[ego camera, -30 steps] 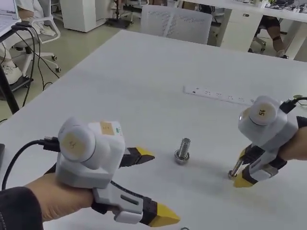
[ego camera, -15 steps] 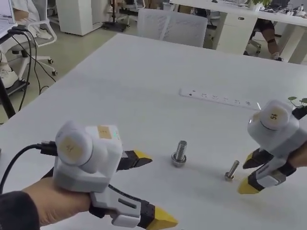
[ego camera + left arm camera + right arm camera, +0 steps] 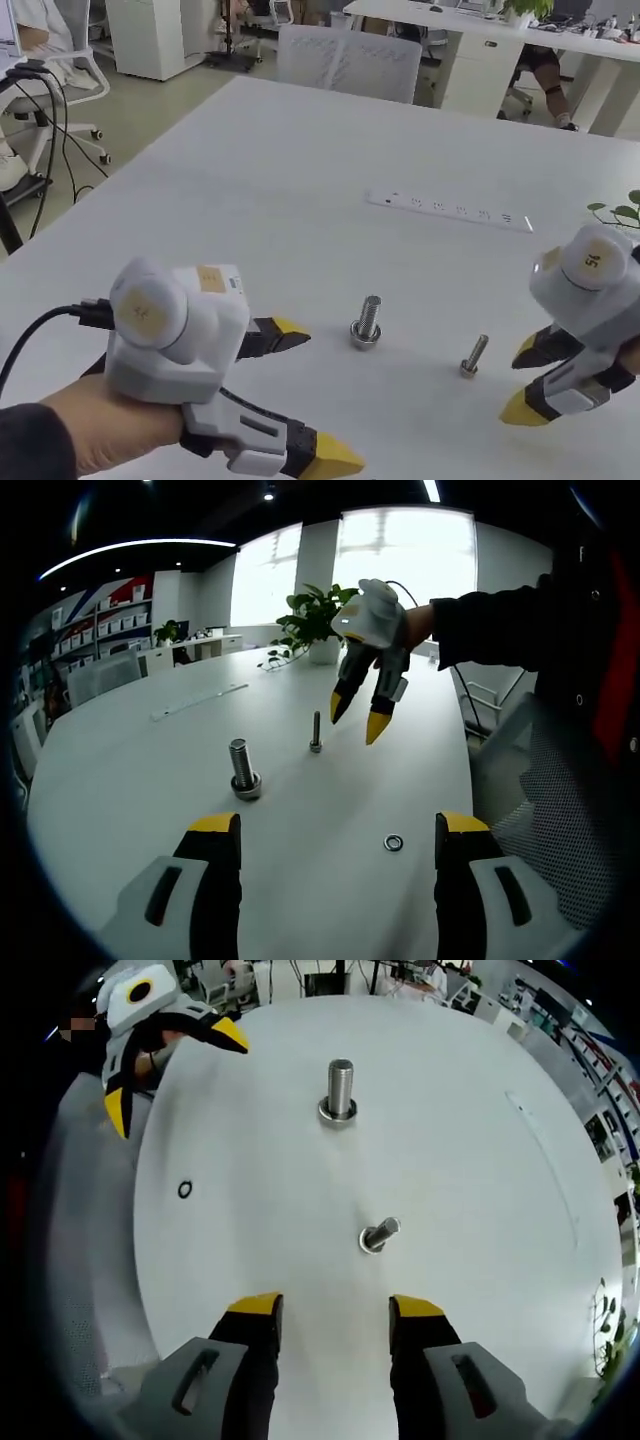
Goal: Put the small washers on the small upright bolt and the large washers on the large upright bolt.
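The large bolt (image 3: 366,320) and small bolt (image 3: 472,355) stand head-down on the table (image 3: 300,180), shanks free for washers; the left gripper (image 3: 320,395), jaws wide and empty, faces a loose washer (image 3: 393,842); the right gripper (image 3: 520,378), likewise open, hovers beside the small bolt.

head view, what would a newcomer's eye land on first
Two bolts stand on the white table: the large bolt at centre, the small bolt to its right. Flanking them are the yellow-tipped left tool, low in the picture, and the right tool beside the small bolt, both open and holding nothing.
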The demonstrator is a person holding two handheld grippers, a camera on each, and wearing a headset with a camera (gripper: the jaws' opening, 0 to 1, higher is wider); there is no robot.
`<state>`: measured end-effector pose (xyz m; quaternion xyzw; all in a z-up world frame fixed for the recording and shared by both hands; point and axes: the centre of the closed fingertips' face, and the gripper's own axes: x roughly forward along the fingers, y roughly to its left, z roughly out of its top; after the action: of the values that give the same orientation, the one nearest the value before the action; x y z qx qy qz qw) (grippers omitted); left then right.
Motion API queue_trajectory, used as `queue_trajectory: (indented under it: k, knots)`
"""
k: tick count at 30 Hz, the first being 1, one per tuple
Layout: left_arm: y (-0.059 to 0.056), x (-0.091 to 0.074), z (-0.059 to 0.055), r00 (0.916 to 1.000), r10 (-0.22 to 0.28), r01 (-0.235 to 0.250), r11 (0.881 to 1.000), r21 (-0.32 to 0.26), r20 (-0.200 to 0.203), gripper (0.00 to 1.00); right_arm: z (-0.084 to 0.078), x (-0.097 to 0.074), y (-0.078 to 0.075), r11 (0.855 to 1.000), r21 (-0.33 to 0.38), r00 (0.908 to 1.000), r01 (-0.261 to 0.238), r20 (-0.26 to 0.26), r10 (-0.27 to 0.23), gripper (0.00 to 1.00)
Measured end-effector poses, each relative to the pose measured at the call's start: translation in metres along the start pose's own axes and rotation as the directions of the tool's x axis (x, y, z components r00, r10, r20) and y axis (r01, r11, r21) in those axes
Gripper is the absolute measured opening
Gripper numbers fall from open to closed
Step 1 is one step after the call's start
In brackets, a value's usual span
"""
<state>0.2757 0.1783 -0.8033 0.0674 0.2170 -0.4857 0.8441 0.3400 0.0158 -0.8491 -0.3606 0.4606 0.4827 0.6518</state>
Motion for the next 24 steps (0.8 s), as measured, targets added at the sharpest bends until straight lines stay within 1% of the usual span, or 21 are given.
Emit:
queue_trajectory:
  k: [8,11,13,14,15,16,20,24]
  knots:
    - [0.0,0.0,0.0,1.0,0.001,-0.001,1.0,0.0,0.004,0.79,0.0,0.0,0.018,1.0,0.005,0.9998,-0.007,0.02,0.006,0.44]
    - [0.0,0.0,0.001,1.0,0.001,-0.001,1.0,0.0,0.006,0.79,0.003,0.0,0.03,1.0,-0.011,0.9997,-0.013,0.022,0.013,0.44]
    - [-0.001,0.0,0.0,1.0,0.0,0.0,1.0,0.0,0.005,0.79,0.005,0.001,0.033,1.0,-0.022,0.9994,-0.02,0.027,0.02,0.44]
    - [-0.001,0.0,0.0,1.0,0.0,0.0,1.0,0.002,0.004,0.79,0.007,0.002,0.039,0.999,-0.028,0.9991,-0.027,0.031,0.028,0.43]
    - [-0.001,0.0,0.0,1.0,-0.001,0.001,1.0,0.002,0.004,0.79,0.008,0.002,0.041,0.999,-0.032,0.9989,-0.031,0.033,0.032,0.43]
    - [-0.002,0.0,0.0,1.0,-0.002,0.002,1.0,0.002,0.003,0.79,0.011,0.003,0.048,0.998,-0.049,0.9985,-0.043,0.032,0.045,0.43]
    - [-0.002,0.0,0.001,1.0,-0.003,0.003,1.0,0.006,0.004,0.79,0.024,0.009,0.069,0.991,-0.117,0.9968,-0.069,0.031,0.073,0.42]
    - [-0.003,-0.001,0.0,1.0,-0.004,0.004,1.0,0.006,0.003,0.79,0.035,0.013,0.083,0.982,-0.164,0.9953,-0.089,0.023,0.094,0.41]
